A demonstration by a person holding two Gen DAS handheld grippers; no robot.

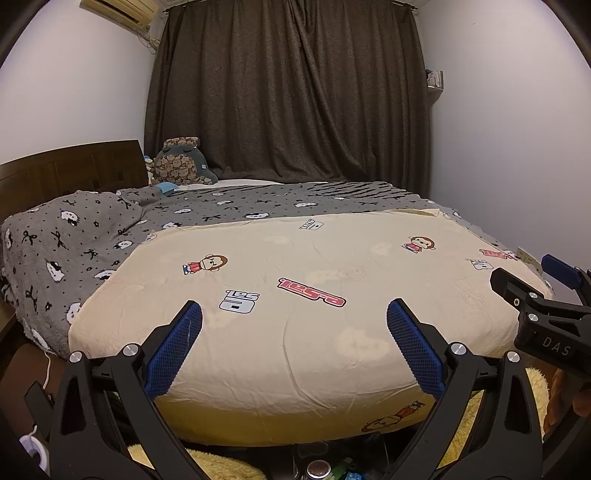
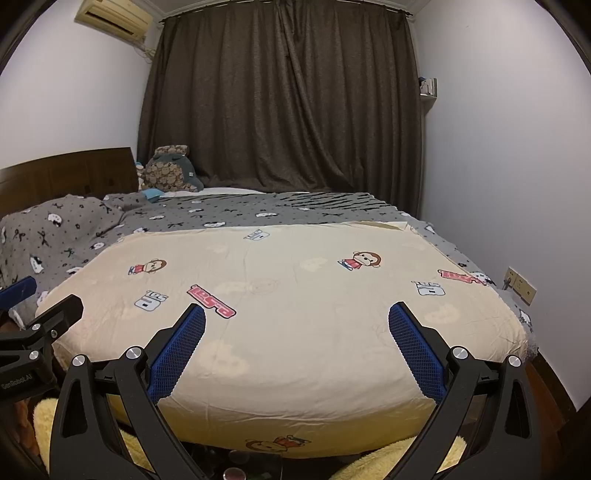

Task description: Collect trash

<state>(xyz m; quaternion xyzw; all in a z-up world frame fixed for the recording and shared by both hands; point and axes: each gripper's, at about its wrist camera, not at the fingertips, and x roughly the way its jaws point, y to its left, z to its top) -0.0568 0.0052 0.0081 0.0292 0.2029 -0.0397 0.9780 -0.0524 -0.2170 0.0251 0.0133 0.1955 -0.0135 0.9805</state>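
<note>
Some trash, a can top (image 1: 318,469) and small colourful packets (image 1: 345,472), lies on the floor at the foot of the bed (image 1: 295,332), between pieces of yellow fluffy rug (image 1: 221,467). Above it, the left tool (image 1: 294,325) and the right tool (image 2: 296,325) are both wide open and hold nothing. Both point over the cream quilt (image 2: 295,302) toward the dark curtain (image 2: 280,103).

A bed (image 1: 295,369) fills the middle of the room, its headboard (image 1: 70,166) at the left. A quilt (image 2: 280,314) lies on its near part, a blanket (image 1: 92,240) behind and left of it. A plush toy (image 1: 181,162) sits at the far left corner, before the curtain (image 1: 288,88). An air conditioner (image 1: 118,11) hangs upper left; a socket (image 2: 521,284) is on the right wall.
</note>
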